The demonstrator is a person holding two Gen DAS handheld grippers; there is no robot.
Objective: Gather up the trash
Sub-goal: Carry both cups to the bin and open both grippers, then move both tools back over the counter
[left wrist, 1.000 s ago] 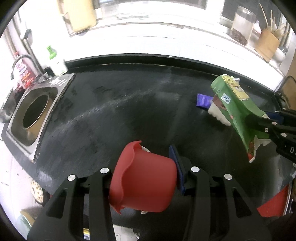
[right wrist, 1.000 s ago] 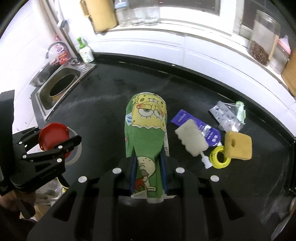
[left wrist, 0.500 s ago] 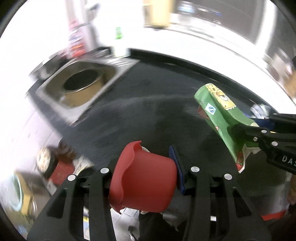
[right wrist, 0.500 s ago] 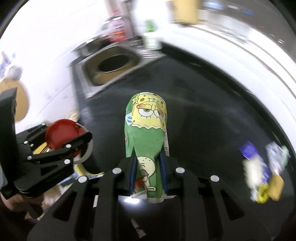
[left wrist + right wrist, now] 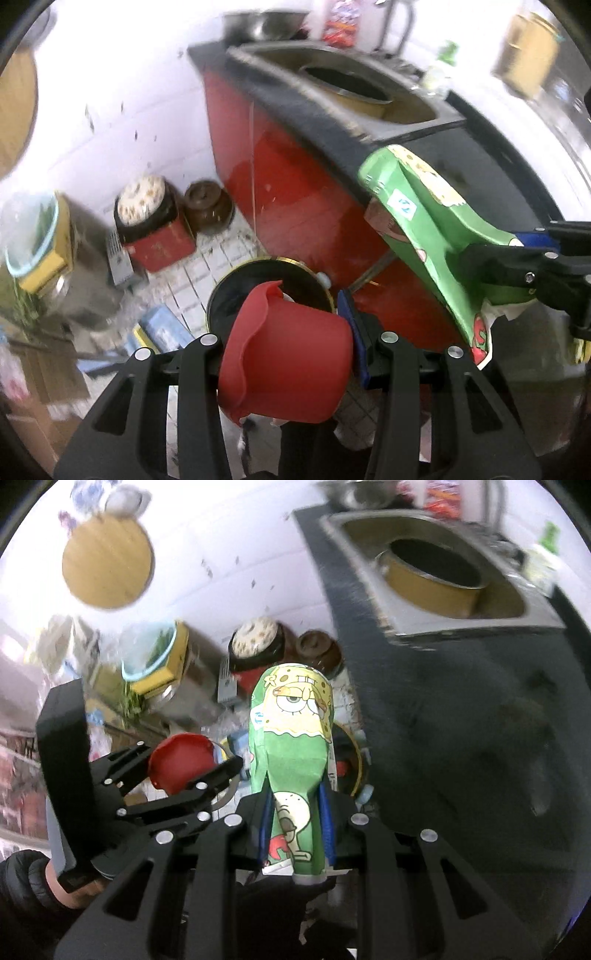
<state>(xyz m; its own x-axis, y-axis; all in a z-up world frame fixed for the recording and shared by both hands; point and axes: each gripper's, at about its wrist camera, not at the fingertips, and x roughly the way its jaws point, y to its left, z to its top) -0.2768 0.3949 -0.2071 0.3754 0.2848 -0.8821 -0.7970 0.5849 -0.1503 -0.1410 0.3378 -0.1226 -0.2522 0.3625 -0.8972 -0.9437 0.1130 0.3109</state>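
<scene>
Trash in both jaws: left gripper (image 5: pixel 291 347) clamps red cup (image 5: pixel 284 354), right gripper (image 5: pixel 297 808) pinches green carton (image 5: pixel 293 753). Bin (image 5: pixel 269 286) sits below, blurred; I centre each before releasing.

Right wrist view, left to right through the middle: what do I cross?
Left tool shut on the red cup → green cartoon cup in the right tool → black counter. The sink with its round pan sits higher, at upper right.
</scene>
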